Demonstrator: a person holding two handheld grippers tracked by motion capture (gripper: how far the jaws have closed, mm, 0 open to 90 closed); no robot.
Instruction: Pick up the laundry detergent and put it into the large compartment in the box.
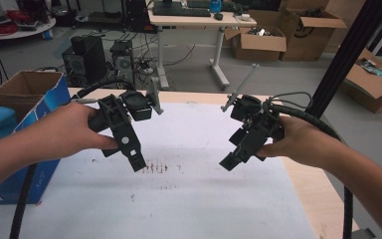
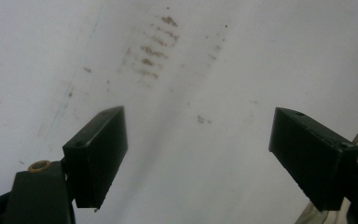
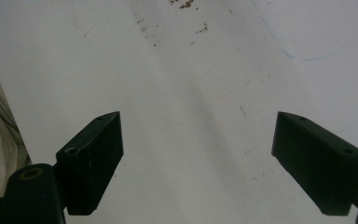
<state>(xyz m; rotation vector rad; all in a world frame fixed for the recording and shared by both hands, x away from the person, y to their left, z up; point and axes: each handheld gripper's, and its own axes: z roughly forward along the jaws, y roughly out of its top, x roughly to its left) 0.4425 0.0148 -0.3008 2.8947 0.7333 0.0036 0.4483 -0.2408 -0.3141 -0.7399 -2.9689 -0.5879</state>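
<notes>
— Over the middle of the table's white sheet (image 1: pixel 189 199), nearest us, what do we have?

— We have our two hands coming in from the near edge. The left hand (image 1: pixel 67 132) carries the left gripper (image 1: pixel 138 164), tilted down and inward; the right hand (image 1: pixel 303 139) carries the right gripper (image 1: pixel 227 164), tilted down toward it. The two tips are well apart, with a patch of brown smudges (image 1: pixel 156 168) on the sheet between them, closer to the left one.

— And how do the jaws stand?

— In the left gripper view we see its jaws spread wide with nothing between them, only bare sheet and the smudges ahead. The right gripper view gives us the same: jaws wide apart, holding nothing, above the white sheet.

— Do they touch the sheet?

— We cannot tell; both seem to hang just above it.

— Farther out?

— At the table's left edge stands a blue cardboard box (image 1: pixel 27 99), open on top. Beyond the far edge we see computer towers (image 1: pixel 102 59) on the floor.
</notes>
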